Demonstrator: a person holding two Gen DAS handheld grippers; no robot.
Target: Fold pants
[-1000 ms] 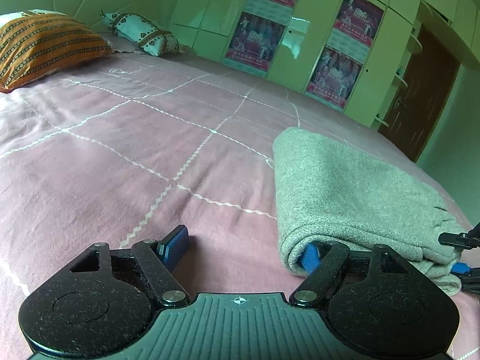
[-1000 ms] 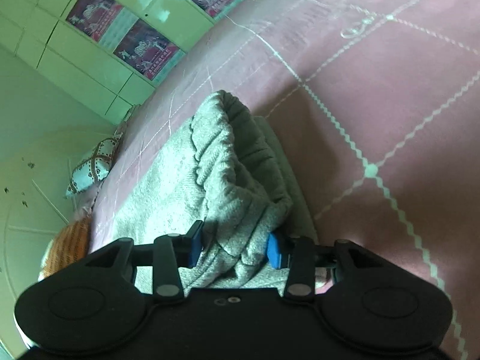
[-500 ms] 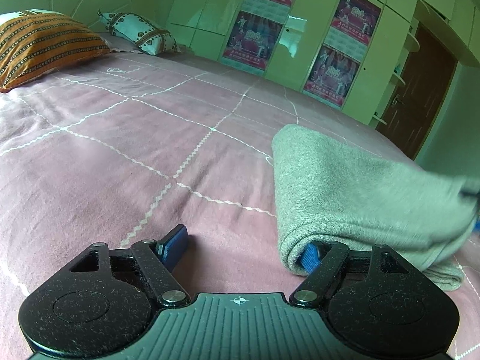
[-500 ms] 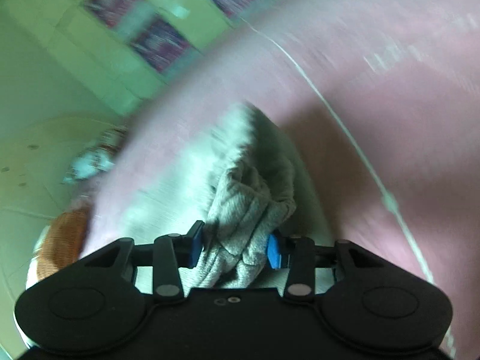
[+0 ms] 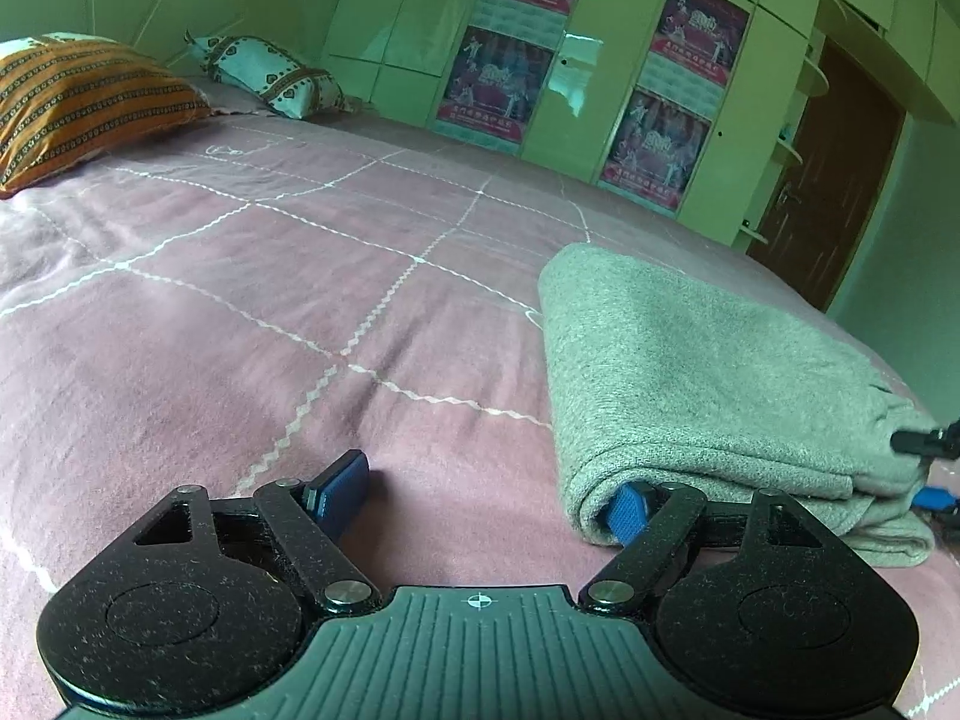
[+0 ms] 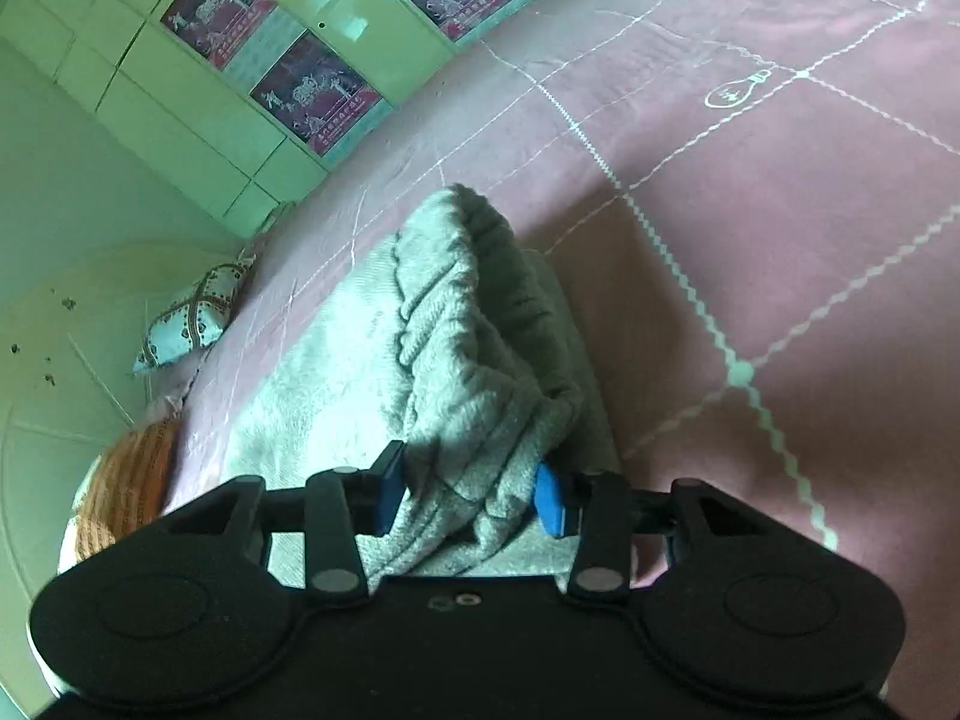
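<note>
The folded grey pants (image 5: 708, 372) lay on the right side of the pink bedspread (image 5: 252, 324). The right gripper (image 6: 471, 495) clenched a bunched edge of them. The left gripper (image 5: 480, 498) was opening, its right pad tucked into the near fold, its left pad over the bare bedspread. An orange striped pillow (image 5: 78, 102) sat far left.

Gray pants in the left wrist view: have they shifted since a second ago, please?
No; the gray pants keep their left edge where it was, right of the quilt's zigzag crossing.
</note>
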